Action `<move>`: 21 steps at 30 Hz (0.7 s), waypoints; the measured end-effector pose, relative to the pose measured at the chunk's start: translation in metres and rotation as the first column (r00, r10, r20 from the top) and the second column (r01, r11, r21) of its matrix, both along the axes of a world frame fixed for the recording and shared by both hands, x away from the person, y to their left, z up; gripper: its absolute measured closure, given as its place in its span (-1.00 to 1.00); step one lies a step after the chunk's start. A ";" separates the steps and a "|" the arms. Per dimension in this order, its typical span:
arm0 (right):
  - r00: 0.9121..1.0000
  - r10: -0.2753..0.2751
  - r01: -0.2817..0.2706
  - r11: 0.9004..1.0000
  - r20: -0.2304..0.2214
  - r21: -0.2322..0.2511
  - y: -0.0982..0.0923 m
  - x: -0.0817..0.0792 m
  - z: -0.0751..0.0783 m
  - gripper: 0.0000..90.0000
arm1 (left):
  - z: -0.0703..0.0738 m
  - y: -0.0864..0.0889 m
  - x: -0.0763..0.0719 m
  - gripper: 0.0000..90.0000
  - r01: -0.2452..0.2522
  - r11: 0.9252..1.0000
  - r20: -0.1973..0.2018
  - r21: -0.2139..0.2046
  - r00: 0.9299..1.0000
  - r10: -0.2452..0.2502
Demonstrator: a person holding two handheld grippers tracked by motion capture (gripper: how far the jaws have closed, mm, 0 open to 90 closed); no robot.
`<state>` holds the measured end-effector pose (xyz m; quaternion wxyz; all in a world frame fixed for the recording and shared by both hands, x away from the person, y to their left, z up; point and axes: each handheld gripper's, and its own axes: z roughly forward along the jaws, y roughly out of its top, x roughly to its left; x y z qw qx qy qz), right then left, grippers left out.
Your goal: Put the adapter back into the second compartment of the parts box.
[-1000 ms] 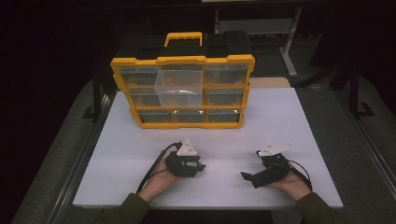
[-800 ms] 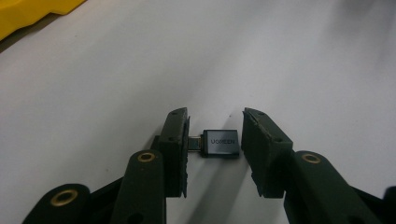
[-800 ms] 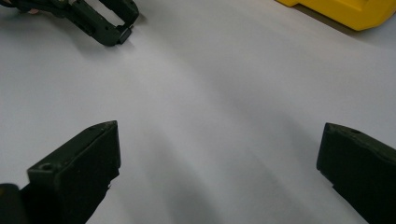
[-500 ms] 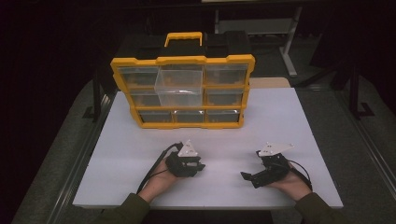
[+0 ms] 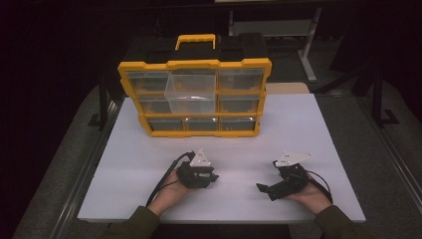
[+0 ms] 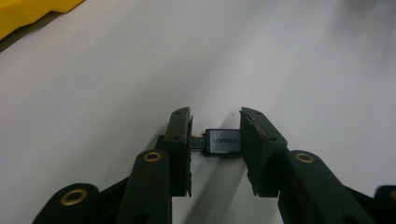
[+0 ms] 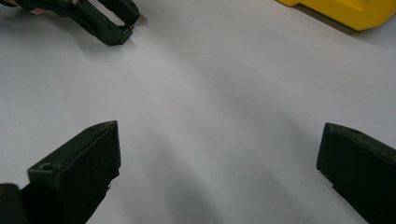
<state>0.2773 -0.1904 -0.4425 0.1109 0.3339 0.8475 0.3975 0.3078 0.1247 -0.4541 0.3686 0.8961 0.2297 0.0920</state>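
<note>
Left gripper [image 6: 215, 140] low over white table [image 5: 149, 164]; jaws just closing, now clamped on small grey adapter [image 6: 224, 143], long axis crosswise between pads, "UGREEN" legible; right gripper [image 7: 219, 172] near, to its right, jaws wide apart, empty; yellow organizer [image 5: 194, 97] beyond both.

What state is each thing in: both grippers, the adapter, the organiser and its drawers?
Left gripper: shut on the adapter.
Adapter: clamped endwise between the pads.
Right gripper: open, holding nothing.
Organiser: standing upright.
Top middle drawer: pulled out; the others are in.
</note>
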 end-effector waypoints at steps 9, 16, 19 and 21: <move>1.000 0.000 0.000 1.000 0.000 0.002 0.000 0.000 0.000 -1.00 | 0.001 0.002 0.002 0.44 0.000 1.000 -0.018 -0.011 1.000 0.000; 1.000 0.000 0.000 1.000 0.000 0.003 -0.001 0.000 0.000 -1.00 | 0.004 0.006 0.003 0.44 0.001 0.999 -0.024 -0.033 1.000 -0.002; 1.000 0.001 -0.001 1.000 0.000 0.003 -0.001 0.000 0.000 -1.00 | 0.006 0.009 0.004 0.44 -0.001 0.999 -0.026 -0.037 1.000 0.000; 1.000 0.001 -0.001 1.000 0.000 0.003 -0.001 0.000 0.000 -1.00 | 0.007 0.011 0.005 0.44 -0.002 0.999 -0.026 -0.038 1.000 0.001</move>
